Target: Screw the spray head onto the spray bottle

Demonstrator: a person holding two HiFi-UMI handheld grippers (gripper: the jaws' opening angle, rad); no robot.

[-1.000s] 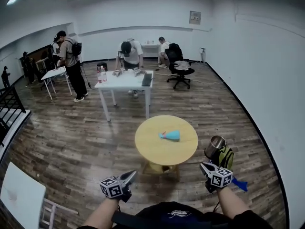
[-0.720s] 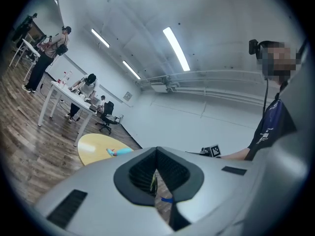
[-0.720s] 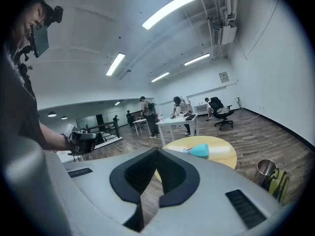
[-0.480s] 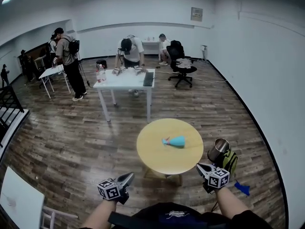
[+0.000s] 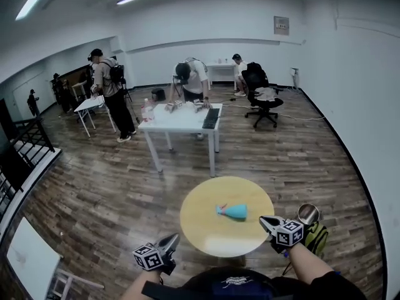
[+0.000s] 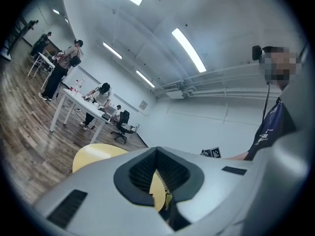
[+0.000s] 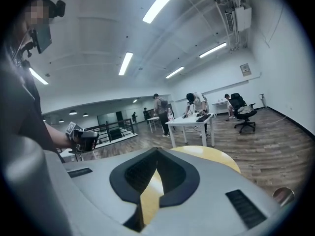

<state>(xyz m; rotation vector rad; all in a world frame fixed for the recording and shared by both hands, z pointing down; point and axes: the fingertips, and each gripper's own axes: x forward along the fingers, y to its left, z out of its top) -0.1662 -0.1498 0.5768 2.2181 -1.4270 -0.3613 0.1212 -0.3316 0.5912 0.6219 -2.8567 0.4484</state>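
A teal bottle (image 5: 233, 212) is seen lying on its side on the round yellow table (image 5: 206, 233). It is placed a little right of the middle, with its narrow end turned toward the left edge. Bare top is left around it out to every edge. No separate spray head can be made out.

The left gripper (image 5: 170, 239) is held off the near-left edge, over the wooden floor (image 5: 112, 192). Its jaws are pressed together, and nothing is caught between them. The right gripper (image 5: 266, 220) is seen at the near-right edge, its tip about at the rim. Its jaws are likewise closed on nothing. Both are kept apart from the bottle.

A metal cup (image 5: 307, 214) and a green bag (image 5: 317, 237) are found just beside the right edge, behind the right gripper — the only things close to the table. Open floor is left at its left and far sides. A white table (image 5: 181, 119) is set beyond the far edge, well apart, with a person (image 5: 190, 80) bent over it. To the right, a strip of floor is left between the table and the wall (image 5: 369, 105).
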